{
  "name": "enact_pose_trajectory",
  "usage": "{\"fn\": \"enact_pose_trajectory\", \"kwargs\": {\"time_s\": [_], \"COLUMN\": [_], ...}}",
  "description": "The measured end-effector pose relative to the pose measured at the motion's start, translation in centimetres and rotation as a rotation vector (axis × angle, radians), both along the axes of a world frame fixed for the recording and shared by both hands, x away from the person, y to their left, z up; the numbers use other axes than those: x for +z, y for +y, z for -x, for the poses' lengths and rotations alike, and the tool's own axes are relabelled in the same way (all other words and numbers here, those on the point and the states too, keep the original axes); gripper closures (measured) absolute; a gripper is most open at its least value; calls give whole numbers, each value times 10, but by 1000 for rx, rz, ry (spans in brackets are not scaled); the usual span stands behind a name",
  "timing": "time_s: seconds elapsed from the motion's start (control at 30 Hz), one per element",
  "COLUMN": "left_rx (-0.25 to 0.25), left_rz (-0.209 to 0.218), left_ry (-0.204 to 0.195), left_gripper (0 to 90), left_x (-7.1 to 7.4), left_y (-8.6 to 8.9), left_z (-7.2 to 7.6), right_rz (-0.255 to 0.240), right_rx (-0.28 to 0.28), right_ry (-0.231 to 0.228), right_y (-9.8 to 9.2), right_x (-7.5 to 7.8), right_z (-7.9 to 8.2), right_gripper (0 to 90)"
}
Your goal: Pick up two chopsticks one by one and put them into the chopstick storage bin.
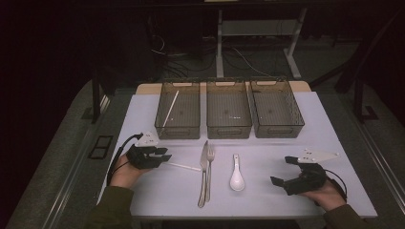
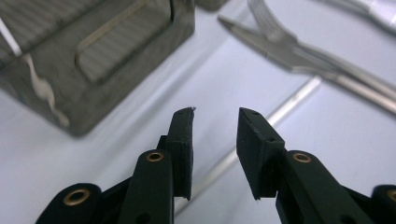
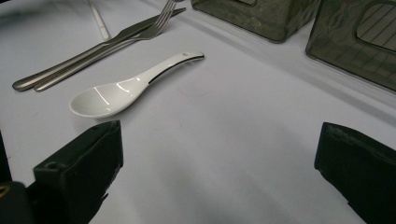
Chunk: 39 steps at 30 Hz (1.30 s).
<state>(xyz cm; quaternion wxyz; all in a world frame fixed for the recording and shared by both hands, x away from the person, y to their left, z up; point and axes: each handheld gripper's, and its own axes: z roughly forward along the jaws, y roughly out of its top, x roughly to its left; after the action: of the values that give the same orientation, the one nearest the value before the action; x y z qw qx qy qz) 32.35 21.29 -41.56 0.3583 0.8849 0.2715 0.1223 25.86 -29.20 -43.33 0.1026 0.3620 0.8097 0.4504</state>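
A lab or test room set up for recording: a white worktop [image 1: 286,191] stands on grey carpet in a dark room, loose cables [image 1: 191,59] trail across the floor [image 1: 62,157] behind it, beside a bare metal desk frame [image 1: 291,59].

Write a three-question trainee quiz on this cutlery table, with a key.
1. True or false: the left hand-held gripper has its jaws on either side of the white chopstick, not yet pressed on it.
2. Which bin already holds a chopstick? A) left bin B) middle bin C) right bin
3. Fill in: the white ___ lies between the fork and the right hand-held gripper.

Key:
1. True; the chopstick runs between the jaws with a gap showing on each side.
2. A
3. spoon
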Motion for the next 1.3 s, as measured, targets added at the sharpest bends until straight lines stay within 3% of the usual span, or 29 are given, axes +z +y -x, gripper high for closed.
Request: {"fn": "enact_pose_trajectory", "kwargs": {"time_s": [0.2,0.5,0.7,1.1,1.3], "left_rx": [61,272,337,346,334], "left_rz": [-11,-31,-53,-59,-81], "left_ry": [9,2,5,36,48], "left_gripper": [717,833,857,887,888], "left_x": [-4,-11,-15,-19,-20], "left_y": [21,62,81,85,83], "left_z": [-4,-9,-8,-9,-5], "right_rz": [0,2,1,3,3], "right_rx": [-5,-5,-5,-5,-4], "right_ry": [2,2,2,3,1], "right_y": [0,0,0,0,0], "right_x": [0,0,0,0,0], "right_z": [0,0,0,0,0], "right_gripper": [13,13,13,13,13]}}
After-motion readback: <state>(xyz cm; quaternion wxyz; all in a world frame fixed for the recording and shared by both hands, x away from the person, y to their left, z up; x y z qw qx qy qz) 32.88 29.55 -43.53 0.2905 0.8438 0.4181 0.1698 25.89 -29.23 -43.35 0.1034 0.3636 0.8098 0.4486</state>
